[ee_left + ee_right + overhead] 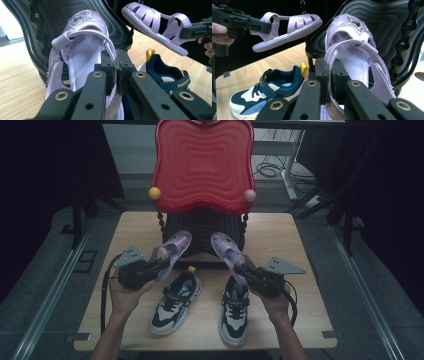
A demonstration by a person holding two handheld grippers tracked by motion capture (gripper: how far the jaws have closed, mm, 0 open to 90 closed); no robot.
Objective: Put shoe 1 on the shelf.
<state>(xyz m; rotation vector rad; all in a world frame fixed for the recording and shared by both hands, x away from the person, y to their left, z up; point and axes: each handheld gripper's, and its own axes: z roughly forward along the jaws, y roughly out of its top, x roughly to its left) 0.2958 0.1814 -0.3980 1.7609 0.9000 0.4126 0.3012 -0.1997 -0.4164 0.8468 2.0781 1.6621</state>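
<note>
The left tool (pixel 161 263) is clamped on the heel strap of the left lilac sandal (pixel 172 251), which is held raised, toe pointing far. The right tool (pixel 245 270) is clamped likewise on the right lilac sandal (pixel 227 252). Below them, two navy-and-white sneakers (pixel 175 302) are set on the wooden worktop (pixel 295 245), near a black rack (pixel 202 232) topped by a red tray (pixel 202 162).

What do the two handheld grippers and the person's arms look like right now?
Both the left gripper and right gripper are black, each topped by a grey three-cornered plate and trailing a black cable. Their jaws are flat black bars with brass-ringed holes. The forearms are bare, no sleeves.
</note>
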